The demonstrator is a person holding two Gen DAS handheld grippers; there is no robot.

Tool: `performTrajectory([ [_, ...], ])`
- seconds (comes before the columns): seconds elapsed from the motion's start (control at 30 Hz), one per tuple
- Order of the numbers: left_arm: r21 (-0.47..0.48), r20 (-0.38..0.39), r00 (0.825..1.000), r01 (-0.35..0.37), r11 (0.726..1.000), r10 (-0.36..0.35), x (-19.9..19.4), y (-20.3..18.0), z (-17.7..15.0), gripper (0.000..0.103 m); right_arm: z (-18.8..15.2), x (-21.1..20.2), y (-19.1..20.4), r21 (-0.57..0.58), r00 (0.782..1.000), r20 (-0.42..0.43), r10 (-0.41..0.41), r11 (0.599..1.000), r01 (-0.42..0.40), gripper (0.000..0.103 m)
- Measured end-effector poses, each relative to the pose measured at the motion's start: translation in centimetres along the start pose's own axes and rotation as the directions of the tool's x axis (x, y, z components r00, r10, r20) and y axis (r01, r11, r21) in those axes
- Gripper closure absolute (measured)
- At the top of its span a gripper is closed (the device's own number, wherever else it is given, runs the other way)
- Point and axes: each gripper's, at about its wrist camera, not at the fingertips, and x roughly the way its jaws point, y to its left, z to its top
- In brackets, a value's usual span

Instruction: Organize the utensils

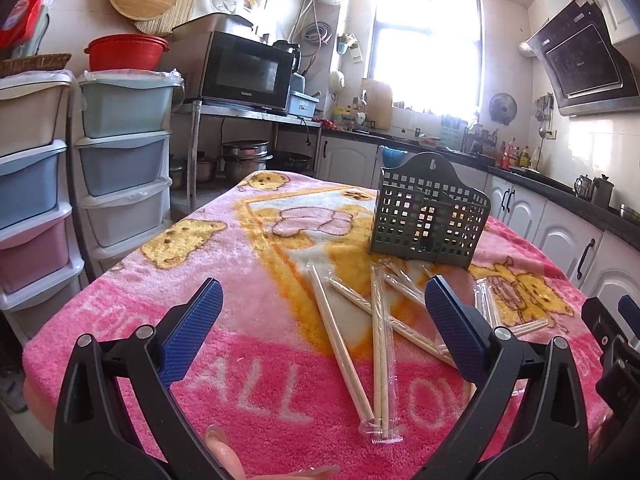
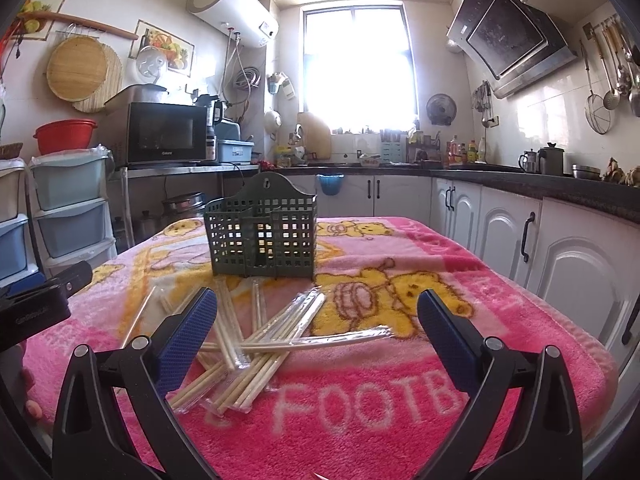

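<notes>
Both grippers, left (image 1: 322, 322) and right (image 2: 318, 320), jaws wide and empty above crossed, slippery wrapped chopsticks (image 2: 256, 344): likely to snag neighbours, missing the basket (image 2: 262, 236).

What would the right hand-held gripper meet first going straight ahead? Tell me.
Probably the pile of wrapped chopsticks on the pink blanket. The right hand-held gripper is open and points slightly downward; the green utensil basket stands beyond them. Depth is uncertain.

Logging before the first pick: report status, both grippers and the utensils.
Left gripper open, empty. Right gripper open, empty. Plastic-wrapped wooden chopsticks scattered on pink blanket before dark green perforated holder. Nothing in the way.
</notes>
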Motion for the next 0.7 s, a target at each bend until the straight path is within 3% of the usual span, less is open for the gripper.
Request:
performTrajectory([
  [0.27,-0.003,-0.041,0.998,-0.050,0.999,0.049,1.3,0.8,1.0,0.009,0.9,1.1,0.3,-0.033,1.000,-0.014,0.015,0.999,-0.015,0.006],
  [0.57,-0.042,-0.083,0.991,-0.106,0.993,0.103,3.1,3.9,3.0,0.009,1.6,3.3,1.6,-0.053,0.991,-0.088,0.099,0.993,-0.104,0.006],
  [0.7,-0.028,-0.086,0.989,-0.126,0.992,0.123,3.7,4.6,3.9,0.009,2.0,4.7,2.5,-0.055,0.976,-0.151,0.155,0.985,-0.164,0.006],
])
